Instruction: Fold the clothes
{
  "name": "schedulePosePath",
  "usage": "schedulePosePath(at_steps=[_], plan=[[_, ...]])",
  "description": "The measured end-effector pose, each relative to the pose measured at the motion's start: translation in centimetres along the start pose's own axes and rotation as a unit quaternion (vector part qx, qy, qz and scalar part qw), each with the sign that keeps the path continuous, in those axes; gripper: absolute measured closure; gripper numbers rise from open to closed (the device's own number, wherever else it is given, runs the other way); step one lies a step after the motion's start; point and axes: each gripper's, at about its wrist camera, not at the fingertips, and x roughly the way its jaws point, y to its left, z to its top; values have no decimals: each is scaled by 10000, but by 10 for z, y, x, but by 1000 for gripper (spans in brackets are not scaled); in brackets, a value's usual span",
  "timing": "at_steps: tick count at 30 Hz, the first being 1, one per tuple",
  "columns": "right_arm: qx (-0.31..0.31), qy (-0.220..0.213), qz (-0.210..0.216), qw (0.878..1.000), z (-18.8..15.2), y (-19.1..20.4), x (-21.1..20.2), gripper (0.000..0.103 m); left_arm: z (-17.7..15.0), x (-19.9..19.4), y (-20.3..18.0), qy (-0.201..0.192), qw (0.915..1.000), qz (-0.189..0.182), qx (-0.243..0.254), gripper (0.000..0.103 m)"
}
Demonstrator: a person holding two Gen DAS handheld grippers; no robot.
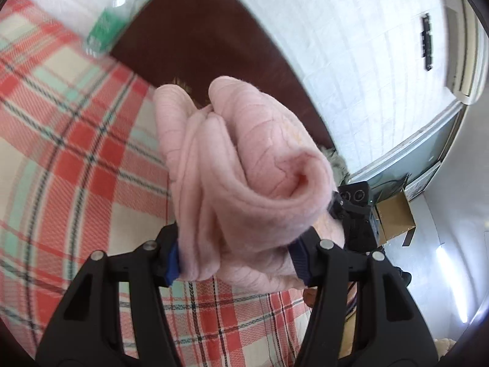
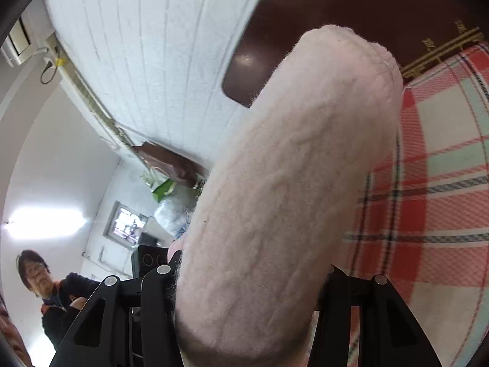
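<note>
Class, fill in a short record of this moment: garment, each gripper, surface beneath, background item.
garment: pink fleece garment, bunched in thick folds, lifted off the bed
left gripper: shut on the garment
right gripper: shut on the garment
surface: plaid bedspread, red, cream and green
background: plastic bottle with a green label beside the dark headboard

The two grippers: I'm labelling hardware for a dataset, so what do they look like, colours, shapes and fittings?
The left gripper has matte black plastic linkage arms with slot cutouts, round silver pivot pins and blue pads on its fingers. The right gripper shows the same black slotted arms and silver pins; its pads are hidden. No cables or markings show.
</note>
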Motion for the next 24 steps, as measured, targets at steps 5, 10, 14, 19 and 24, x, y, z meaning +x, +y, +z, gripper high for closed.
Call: schedulePosePath(at_steps=[5,10,14,19,24], plan=[[16,480,403,9980,-20,26,86,51,9,-75,7,-666,9966,453,150,42],[40,968,795,9921,-41,52,173,51,5,-151,54,-1200,9875,999,-223,42],[84,1353,1055,9851,-63,69,242,51,-11,-189,96,-1316,9805,1377,-485,42],[379,1778,1094,9772,-114,69,319,51,-33,-232,145,-1422,9696,1818,-816,42],[298,2224,450,9735,-156,45,353,48,-56,-258,198,-1400,9570,2209,-1252,41]])
